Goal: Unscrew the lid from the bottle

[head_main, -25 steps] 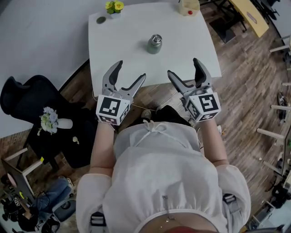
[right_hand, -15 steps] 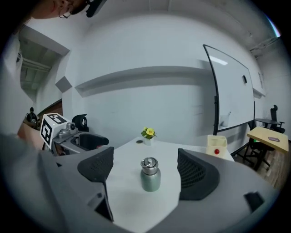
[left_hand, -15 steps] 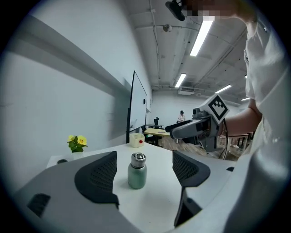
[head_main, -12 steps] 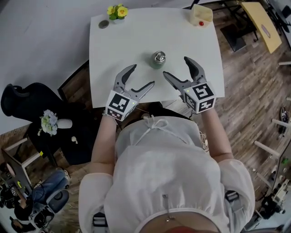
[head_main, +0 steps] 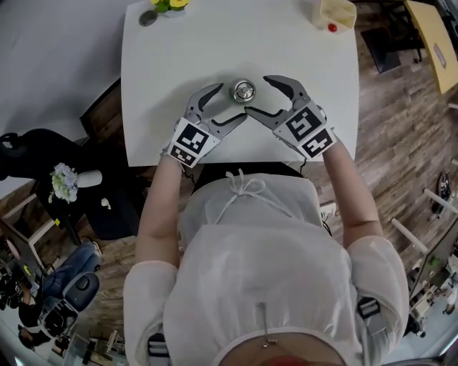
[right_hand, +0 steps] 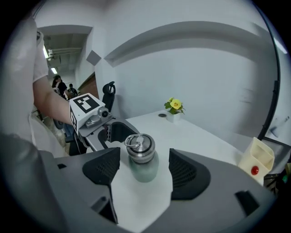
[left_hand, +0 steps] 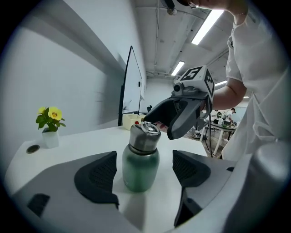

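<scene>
A small green bottle (head_main: 243, 91) with a steel lid (right_hand: 140, 146) and a ring on top stands upright on the white table (head_main: 179, 57). My left gripper (head_main: 230, 101) reaches it from the near left and is open. The bottle's body (left_hand: 141, 166) stands between its pads with gaps on both sides. My right gripper (head_main: 257, 94) comes in from the near right with its jaws closing. The bottle (right_hand: 144, 170) is between its pads, which do not touch it. Each gripper shows in the other's view: the right gripper (left_hand: 182, 116) and the left gripper (right_hand: 97, 123).
A small vase of yellow flowers (head_main: 166, 4) and a dark round disc (head_main: 147, 18) sit at the table's far left corner. A pale yellow container (head_main: 335, 14) with a red item stands at the far right. A black chair (head_main: 21, 154) is left of the table.
Both grippers have moved forward from the table's near edge to either side of the bottle. The right jaws stand narrower than before.
</scene>
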The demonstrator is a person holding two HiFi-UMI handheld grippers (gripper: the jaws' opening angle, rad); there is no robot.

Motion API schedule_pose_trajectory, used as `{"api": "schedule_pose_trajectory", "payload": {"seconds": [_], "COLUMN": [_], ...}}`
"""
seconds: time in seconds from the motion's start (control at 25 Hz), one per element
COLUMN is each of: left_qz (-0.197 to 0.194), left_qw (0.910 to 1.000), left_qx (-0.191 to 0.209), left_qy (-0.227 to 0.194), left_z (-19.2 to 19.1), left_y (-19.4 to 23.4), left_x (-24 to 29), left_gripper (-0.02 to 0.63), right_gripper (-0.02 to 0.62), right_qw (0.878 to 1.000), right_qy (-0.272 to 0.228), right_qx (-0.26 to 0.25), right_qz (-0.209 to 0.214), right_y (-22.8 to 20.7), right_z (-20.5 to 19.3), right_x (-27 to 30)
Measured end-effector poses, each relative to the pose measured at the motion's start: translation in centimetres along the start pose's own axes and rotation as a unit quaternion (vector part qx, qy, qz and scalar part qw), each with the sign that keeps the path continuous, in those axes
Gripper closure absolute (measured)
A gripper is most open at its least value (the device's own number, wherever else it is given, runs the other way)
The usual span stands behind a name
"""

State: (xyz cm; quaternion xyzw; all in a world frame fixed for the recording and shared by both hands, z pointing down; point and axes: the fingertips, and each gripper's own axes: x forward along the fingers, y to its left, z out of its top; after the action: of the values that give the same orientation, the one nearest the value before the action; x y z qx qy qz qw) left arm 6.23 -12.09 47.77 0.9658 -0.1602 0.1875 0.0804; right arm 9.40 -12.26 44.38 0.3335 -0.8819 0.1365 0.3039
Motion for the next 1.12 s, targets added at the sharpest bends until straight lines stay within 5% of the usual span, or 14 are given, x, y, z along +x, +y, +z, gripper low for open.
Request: {"api": "schedule_pose_trajectory", "payload": {"seconds": [0.28, 0.48, 0.88, 1.12], "left_qz": [-0.020, -0.014, -0.016, -0.027], "left_qw": [0.9998, 0.9998, 0.9994, 0.9992], "left_qx": [0.003, -0.004, -0.017, -0.022], "left_qy": [0.008, -0.012, -0.027, -0.019], "left_z": [-1.2, -0.9, -1.2, -1.5], "left_y": [0.4, 0.8, 1.1, 0.9], "left_x": [3.0, 3.8, 3.4, 3.4], "left_gripper": [0.227, 0.233, 0.249, 0.249], "right_gripper": [0.297, 0.350, 0.353, 0.353], "right_qw": [0.995, 0.989, 0.969, 0.936], "right_qy": [0.001, 0.016, 0.121, 0.182], "right_qx": [-0.044, -0.093, -0.159, -0.247], "right_qz": [0.093, 0.115, 0.145, 0.170], "right_y": [0.6, 1.0, 1.4, 1.8], "right_z": [0.4, 0.2, -0.3, -0.6], "right_x": [2.2, 2.7, 3.1, 3.2]}}
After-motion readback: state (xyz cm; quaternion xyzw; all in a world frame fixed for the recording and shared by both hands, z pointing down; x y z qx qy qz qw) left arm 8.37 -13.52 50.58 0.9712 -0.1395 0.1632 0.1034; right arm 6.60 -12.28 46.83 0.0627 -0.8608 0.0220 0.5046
